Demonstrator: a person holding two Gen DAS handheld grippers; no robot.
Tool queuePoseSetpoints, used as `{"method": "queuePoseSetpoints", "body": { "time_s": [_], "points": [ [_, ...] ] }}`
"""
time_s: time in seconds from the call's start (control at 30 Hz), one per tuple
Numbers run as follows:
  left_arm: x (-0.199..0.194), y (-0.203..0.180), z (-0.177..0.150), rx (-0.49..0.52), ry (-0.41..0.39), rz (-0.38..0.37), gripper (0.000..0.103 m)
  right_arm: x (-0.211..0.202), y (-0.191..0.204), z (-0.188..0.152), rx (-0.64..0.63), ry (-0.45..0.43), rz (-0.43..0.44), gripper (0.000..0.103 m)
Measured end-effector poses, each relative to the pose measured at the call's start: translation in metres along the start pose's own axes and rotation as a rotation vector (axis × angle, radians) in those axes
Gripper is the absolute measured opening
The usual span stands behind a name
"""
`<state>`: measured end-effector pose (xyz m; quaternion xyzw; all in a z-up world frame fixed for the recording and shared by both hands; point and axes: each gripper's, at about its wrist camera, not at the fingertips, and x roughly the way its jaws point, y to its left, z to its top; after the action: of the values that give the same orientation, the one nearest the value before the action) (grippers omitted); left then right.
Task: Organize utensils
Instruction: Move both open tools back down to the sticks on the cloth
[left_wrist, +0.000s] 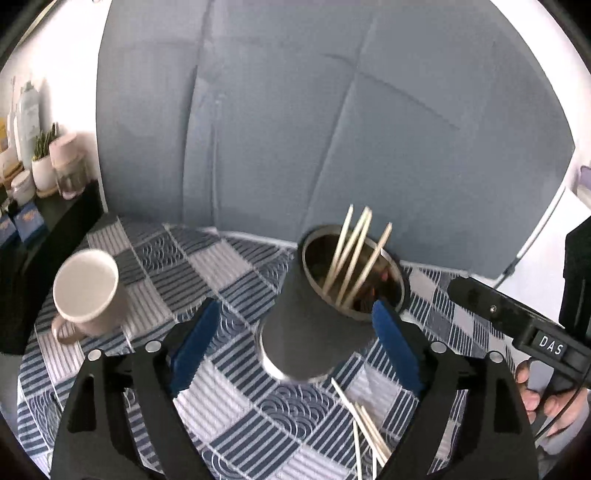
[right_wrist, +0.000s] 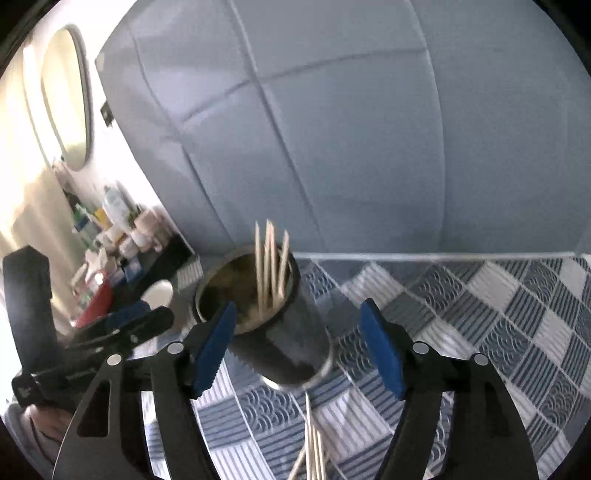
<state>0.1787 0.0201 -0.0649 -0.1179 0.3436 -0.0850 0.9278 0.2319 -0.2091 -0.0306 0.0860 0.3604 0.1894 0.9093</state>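
From the left wrist I see my left gripper (left_wrist: 295, 339) spread wide, empty, flanking the dark holder (left_wrist: 325, 306) (four chopsticks (left_wrist: 354, 254) inside). From the right wrist, my right gripper (right_wrist: 297, 347) gapes too, loose chopsticks (right_wrist: 312, 443) lying below the holder (right_wrist: 266, 325).

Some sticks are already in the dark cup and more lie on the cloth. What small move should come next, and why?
Probably lower the right tool, which is open and empty, toward the loose chopsticks lying on the tablecloth just in front of the dark cup. Four sticks already stand in the cup. The left tool is open too, straddling the cup without gripping it.
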Motion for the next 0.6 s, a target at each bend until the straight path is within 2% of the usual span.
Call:
{"method": "queuePoseSetpoints", "body": {
  "time_s": [0.13, 0.27, 0.6],
  "points": [
    [0.007, 0.002, -0.021, -0.003, 0.056, 0.02, 0.089, 0.003, -0.008, -0.026, 0.008, 0.058, -0.035, 0.069],
    [0.015, 0.001, -0.048, -0.01, 0.124, 0.007, 0.09, 0.008, -0.014, -0.052, -0.001, 0.122, -0.06, 0.069],
    [0.037, -0.025, -0.106, 0.11, 0.292, 0.012, 0.093, 0.018, -0.031, -0.115, -0.056, 0.297, -0.125, 0.069]
  ]
}}
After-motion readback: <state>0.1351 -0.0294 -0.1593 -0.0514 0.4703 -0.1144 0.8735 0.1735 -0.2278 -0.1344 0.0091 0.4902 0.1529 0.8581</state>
